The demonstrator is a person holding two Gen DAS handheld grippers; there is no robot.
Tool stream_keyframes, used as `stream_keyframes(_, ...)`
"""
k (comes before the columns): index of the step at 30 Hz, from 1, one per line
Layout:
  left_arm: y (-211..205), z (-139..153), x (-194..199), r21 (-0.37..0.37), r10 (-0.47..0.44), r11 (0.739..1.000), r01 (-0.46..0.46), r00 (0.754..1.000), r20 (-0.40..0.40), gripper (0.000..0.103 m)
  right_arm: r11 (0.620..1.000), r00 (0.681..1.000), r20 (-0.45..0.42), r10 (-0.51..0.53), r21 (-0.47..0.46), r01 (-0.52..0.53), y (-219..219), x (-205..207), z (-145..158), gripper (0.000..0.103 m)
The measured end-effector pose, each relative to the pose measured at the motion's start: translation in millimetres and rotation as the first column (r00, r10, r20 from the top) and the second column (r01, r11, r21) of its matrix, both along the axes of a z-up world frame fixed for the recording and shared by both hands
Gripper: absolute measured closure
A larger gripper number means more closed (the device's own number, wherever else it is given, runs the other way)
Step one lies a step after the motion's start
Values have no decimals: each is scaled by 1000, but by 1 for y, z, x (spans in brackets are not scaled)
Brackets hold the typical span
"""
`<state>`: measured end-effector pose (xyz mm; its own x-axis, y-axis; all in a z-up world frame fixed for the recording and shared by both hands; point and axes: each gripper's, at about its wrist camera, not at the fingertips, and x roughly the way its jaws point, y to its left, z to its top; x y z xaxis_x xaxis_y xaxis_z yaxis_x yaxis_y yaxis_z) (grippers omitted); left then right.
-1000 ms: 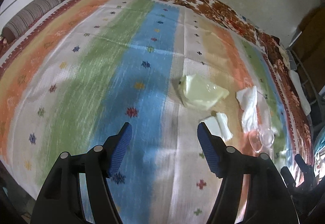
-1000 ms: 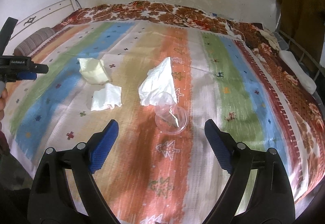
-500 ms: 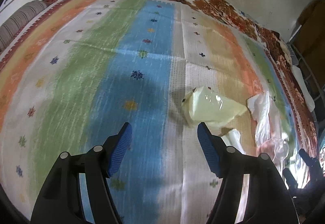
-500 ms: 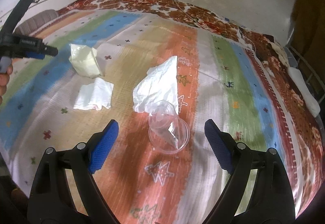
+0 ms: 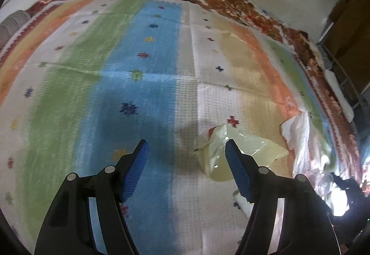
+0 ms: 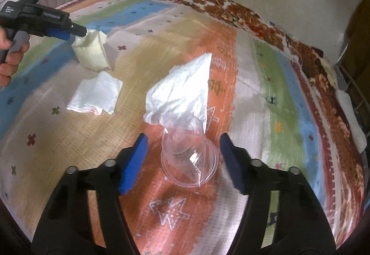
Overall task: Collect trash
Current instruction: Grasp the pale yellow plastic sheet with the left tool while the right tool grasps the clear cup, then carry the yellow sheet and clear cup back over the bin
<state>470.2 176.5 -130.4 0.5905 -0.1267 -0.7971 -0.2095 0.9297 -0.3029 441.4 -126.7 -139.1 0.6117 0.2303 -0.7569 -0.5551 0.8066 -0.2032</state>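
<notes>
Both grippers closing in since earlier: left gripper (image 5: 186, 158) gaping, empty, nearing yellow pouch (image 5: 240, 151); right gripper (image 6: 182, 158) gaping, empty, straddling clear cup (image 6: 189, 160). Risk: thin cup crushing, slipping.

A: How does the left hand-held gripper (image 5: 187, 158) stand?
B: Its jaws are spread wide, with the blue pads (image 5: 136, 169) facing each other across a broad gap and nothing between them. It points forward and tilts downward.

A: And the right hand-held gripper (image 6: 182, 151)?
B: It is also spread wide and aimed downward, and its blue fingertips (image 6: 231, 162) grip nothing.

A: Can you see either hand?
B: From the right wrist view, the person's left hand (image 6: 9, 56) is at the far left edge. Its fingers are wrapped around the grey grip of the left tool, and the black body of the tool reaches out to the right.
</notes>
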Motion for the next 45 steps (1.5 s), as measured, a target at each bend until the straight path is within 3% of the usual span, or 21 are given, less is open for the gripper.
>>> stream_keyframes(1,0,-2,1,-21,-4,1000,4,1000,14,36,1000,1000,-10,-3,2,3,0,1,-3,58)
stream_keyframes(2,0,-3,1,-22,0,1000,0,1000,19,47,1000,1000,-17,1,0,-1,0,1,-7,62)
stream_keyframes(3,-1,-4,1,-22,6,1000,-5,1000,23,65,1000,1000,-12,7,-5,-7,1,-1,-8,67)
stream_keyframes(6,-2,-6,-1,-40,-13,999,15,999,40,84,1000,1000,-11,18,-2,-18,0,-5,-9,69)
stream_keyframes(10,1,1,-12,-37,19,999,-17,998,67,93,999,998,-40,38,19,-37,0,-9,-6,69)
stream_keyframes(14,6,10,-27,-61,58,997,-55,997,52,93,998,997,-50,55,15,-55,1,-17,3,69)
stream_keyframes(25,-13,60,-80,54,53,997,-52,999,-8,93,997,996,-92,-2,79,9,-6,-47,38,69)
stream_keyframes(30,-18,87,-105,67,61,996,-61,998,13,94,991,996,-84,3,133,8,-7,-72,62,69)
stream_keyframes(38,-26,95,-144,56,68,996,-68,998,7,94,986,997,-76,-22,163,35,-9,-107,86,69)
stream_keyframes(45,-34,112,-170,1,68,998,-68,997,39,94,986,997,-66,-26,163,37,-16,-130,98,69)
